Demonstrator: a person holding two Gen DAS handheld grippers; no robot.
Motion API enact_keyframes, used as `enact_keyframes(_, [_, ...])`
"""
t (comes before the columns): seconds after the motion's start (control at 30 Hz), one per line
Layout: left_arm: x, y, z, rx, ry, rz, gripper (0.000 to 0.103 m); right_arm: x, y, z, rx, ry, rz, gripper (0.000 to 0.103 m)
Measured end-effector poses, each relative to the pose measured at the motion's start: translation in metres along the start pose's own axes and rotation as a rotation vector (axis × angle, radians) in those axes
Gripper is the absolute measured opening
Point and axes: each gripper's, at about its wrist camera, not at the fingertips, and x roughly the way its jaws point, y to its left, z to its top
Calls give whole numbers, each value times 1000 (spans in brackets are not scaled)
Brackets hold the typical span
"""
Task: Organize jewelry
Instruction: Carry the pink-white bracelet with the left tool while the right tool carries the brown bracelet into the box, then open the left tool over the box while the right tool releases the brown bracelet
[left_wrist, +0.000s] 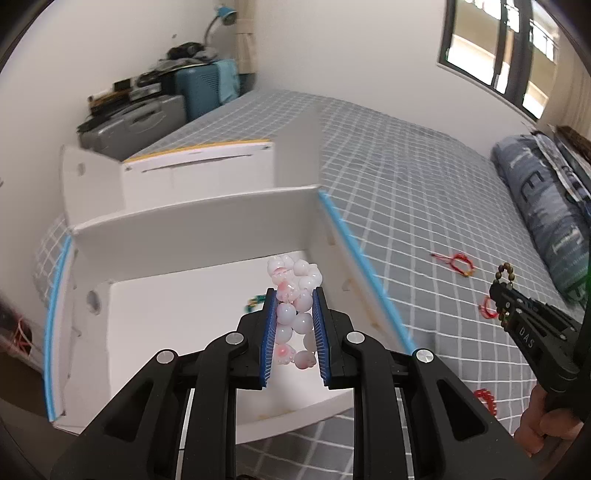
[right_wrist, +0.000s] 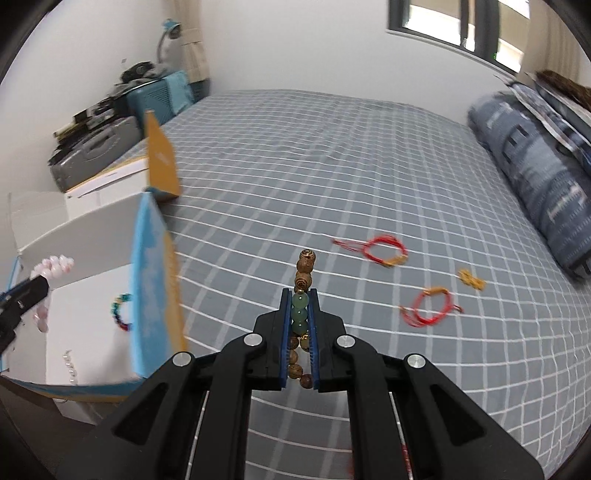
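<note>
Task partly done: left gripper (left_wrist: 294, 295) clamps pink bracelet (left_wrist: 293, 291) over box (left_wrist: 207, 295), right gripper (right_wrist: 299, 295) clamps wood bracelet (right_wrist: 303, 280) above bed (right_wrist: 332, 166) right of box, rainbow bracelet (right_wrist: 122, 312) already boxed, red bracelets (right_wrist: 384, 251) still on bed far right.

My left gripper (left_wrist: 294, 295) and right gripper (right_wrist: 299, 293) are matte black, with blue ribbed pads (left_wrist: 269, 332), silver pivot screws (left_wrist: 232, 337) and white "DAS" lettering (left_wrist: 526, 336).
</note>
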Motion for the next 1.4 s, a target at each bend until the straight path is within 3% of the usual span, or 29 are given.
enact_keyframes(0.3, [-3,62,-7,-78,6,86,19,6,92,13,-113,-14,96,7])
enact_keyframes(0.57, [-3,104,-14,-133,20,149,19,15,150,11,-203,-8,141,7])
enact_keyframes(0.87, [31,130,-29,-153,122,236,19,51,203,1,-303,79,168,7])
enact_keyframes(1.0, [49,139,-32,-169,187,212,19,70,209,-4,-315,144,178,7])
enact_keyframes(1.17, [52,144,-31,-179,195,219,19,78,207,-2,-308,198,189,7])
enact_keyframes(1.4, [57,139,-31,-172,220,223,20,77,208,-5,-319,206,185,9])
